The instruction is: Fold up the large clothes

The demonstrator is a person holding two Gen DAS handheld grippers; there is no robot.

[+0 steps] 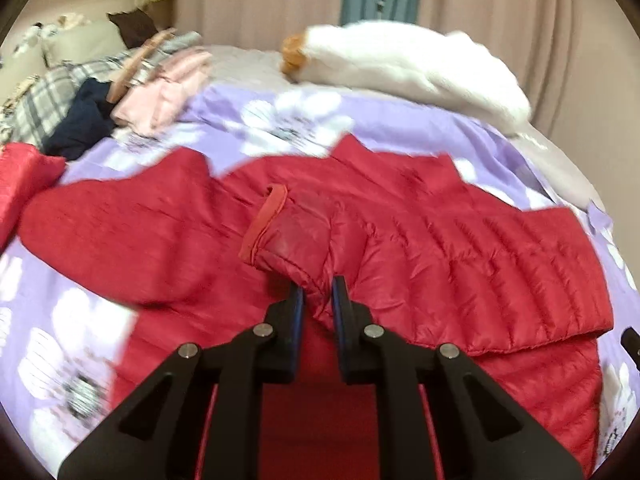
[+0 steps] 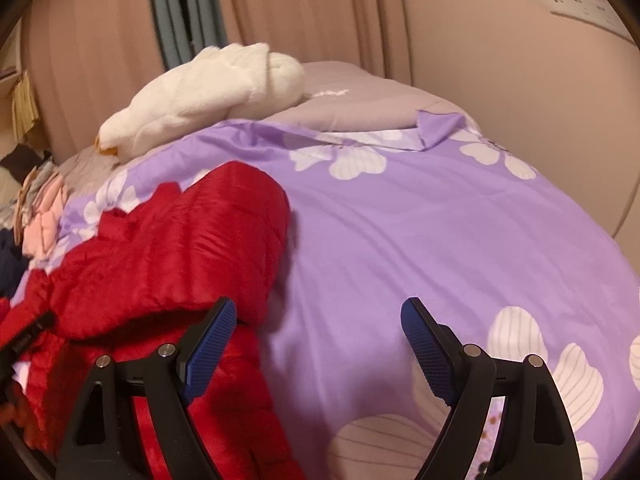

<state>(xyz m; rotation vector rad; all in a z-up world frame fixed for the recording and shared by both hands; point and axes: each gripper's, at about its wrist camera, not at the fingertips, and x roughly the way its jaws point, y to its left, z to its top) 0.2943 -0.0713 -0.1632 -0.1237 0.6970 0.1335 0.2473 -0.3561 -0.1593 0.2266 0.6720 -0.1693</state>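
A red quilted puffer jacket [image 1: 460, 248] lies spread on a purple flowered bedcover [image 1: 256, 120]. My left gripper [image 1: 318, 292] is shut on a sleeve [image 1: 296, 236] of the jacket, whose cuff points up and away over the jacket's body. In the right wrist view the jacket [image 2: 168, 248] lies bunched at the left. My right gripper [image 2: 316, 316] is open and empty above the bedcover [image 2: 400, 220], its left finger [image 2: 212, 340] just beside the jacket's edge.
A white plush toy [image 1: 420, 68] lies at the far side of the bed, also in the right wrist view [image 2: 200, 96]. A pile of pink, plaid and navy clothes [image 1: 120, 92] sits at the far left. Curtains [image 2: 300, 12] hang behind the bed.
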